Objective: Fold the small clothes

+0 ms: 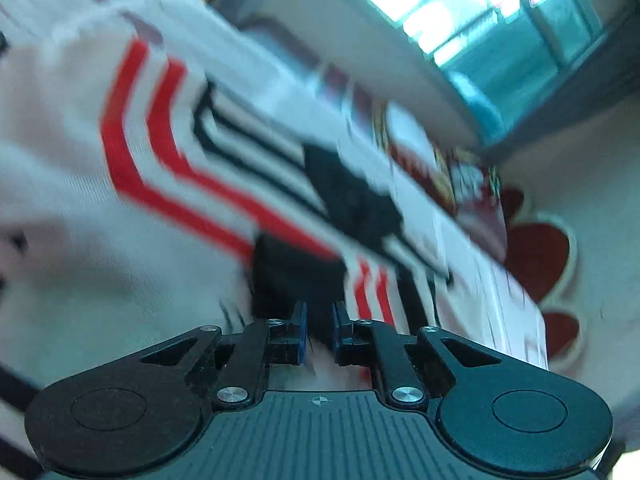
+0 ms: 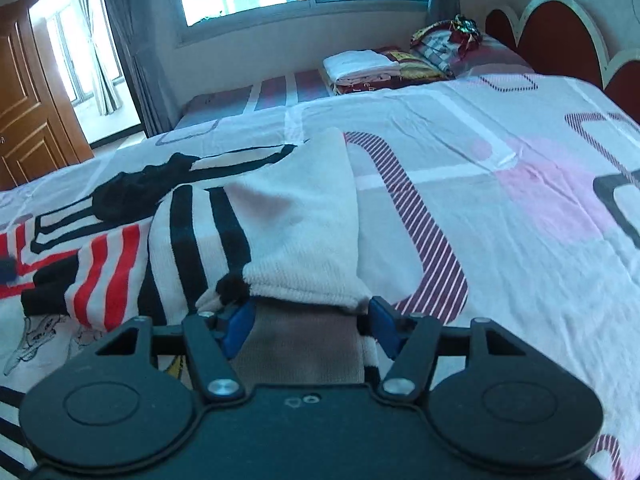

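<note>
On the bed, just in front of the right gripper, a white sock with black stripes lies lengthwise, its cuff between the wide-set jaws; whether the pads press on it I cannot tell. Left of that sock, a red-striped sock and a black garment lie loose and unfolded. The left gripper has its jaws narrow, nipping dark fabric in a blurred view. Folding looks barely begun: nothing near the white sock is folded yet.
</note>
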### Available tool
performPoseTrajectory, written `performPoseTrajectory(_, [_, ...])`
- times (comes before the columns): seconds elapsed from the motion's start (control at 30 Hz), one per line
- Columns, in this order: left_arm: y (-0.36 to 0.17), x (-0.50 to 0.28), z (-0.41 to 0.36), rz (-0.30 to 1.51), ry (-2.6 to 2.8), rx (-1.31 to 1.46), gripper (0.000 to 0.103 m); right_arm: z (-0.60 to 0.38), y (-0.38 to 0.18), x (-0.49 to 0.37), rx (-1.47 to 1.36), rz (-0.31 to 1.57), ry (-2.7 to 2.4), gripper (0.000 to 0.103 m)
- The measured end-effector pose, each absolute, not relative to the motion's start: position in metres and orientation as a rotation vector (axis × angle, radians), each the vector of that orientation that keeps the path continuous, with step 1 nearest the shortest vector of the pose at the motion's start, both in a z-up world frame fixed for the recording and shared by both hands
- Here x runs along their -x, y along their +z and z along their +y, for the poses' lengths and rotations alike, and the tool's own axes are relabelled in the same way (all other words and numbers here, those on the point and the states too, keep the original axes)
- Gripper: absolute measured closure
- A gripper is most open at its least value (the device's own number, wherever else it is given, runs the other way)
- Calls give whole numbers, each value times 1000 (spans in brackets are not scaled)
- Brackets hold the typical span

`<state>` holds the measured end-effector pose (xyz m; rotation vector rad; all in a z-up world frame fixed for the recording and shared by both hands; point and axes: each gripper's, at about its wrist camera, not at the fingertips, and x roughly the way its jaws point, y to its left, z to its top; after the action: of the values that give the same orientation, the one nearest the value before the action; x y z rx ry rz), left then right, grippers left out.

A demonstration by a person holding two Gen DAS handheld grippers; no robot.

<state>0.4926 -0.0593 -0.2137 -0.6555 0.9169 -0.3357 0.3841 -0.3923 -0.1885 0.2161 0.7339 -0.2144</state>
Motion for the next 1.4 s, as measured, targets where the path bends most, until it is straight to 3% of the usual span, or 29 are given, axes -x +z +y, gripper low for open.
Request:
performPoseTrajectory(0.03, [-219,-492,-65,949,-343,672,70,-392,-189,-384,-220,736,-212,41])
performPoseTrajectory(0.07, [-223,-490,-71,964,-339,687,24,-392,-189,-383,-223,738,-210,41])
performPoseTrajectory(0.1, [-224,-487,-74,927,-351,718,6,-392,-189,-383,-229,737,-206,41])
performPoseTrajectory(0.13, [-226,-480,-79,893,-340,727,1,-392,-189,-382,-233,735,-204,41])
performPoseTrajectory(0.27, [-233,-487,-93,886,-323,754,1,-390,-185,-378,-229,724,-197,41])
performPoseTrajectory(0.3, [-234,-489,-95,865,-315,766,6,-390,-185,-377,-225,724,-196,41])
performPoseTrajectory(0.33, [-236,-492,-95,845,-306,771,15,-390,-185,-376,-223,724,-197,41])
performPoseTrajectory(0.37, [-239,-496,-96,835,-313,785,43,-391,-185,-375,-221,722,-197,41])
performPoseTrajectory(0.4, [-245,-502,-97,843,-327,815,60,-391,-185,-374,-221,721,-201,41])
performPoseTrajectory(0.47, [-257,-506,-97,848,-295,828,65,-391,-185,-373,-218,721,-202,41])
performPoseTrajectory(0.53, [-256,-508,-99,816,-274,805,82,-391,-186,-374,-208,724,-204,41])
performPoseTrajectory(0.57, [-254,-508,-98,800,-271,807,95,-391,-187,-374,-202,724,-205,41])
performPoseTrajectory(0.87, [-207,-491,-51,628,-273,782,95,-393,-188,-382,-196,713,-212,42])
performPoseTrajectory(0.97, [-220,-489,-46,681,-230,720,95,-388,-187,-386,-184,707,-196,52])
performPoseTrajectory(1.03, [-236,-495,-50,772,-196,662,95,-386,-188,-388,-180,709,-199,78])
performPoseTrajectory(1.17, [-239,-491,-47,788,-206,633,94,-414,-201,-383,-315,757,-279,86])
performPoseTrajectory(1.23, [-232,-484,-37,790,-186,645,83,-417,-197,-381,-324,765,-287,84])
performPoseTrajectory(1.3, [-228,-477,-28,768,-163,646,42,-415,-193,-378,-311,764,-295,81])
performPoseTrajectory(1.4, [-212,-461,-16,709,-156,587,37,-418,-182,-363,-373,735,-274,71])
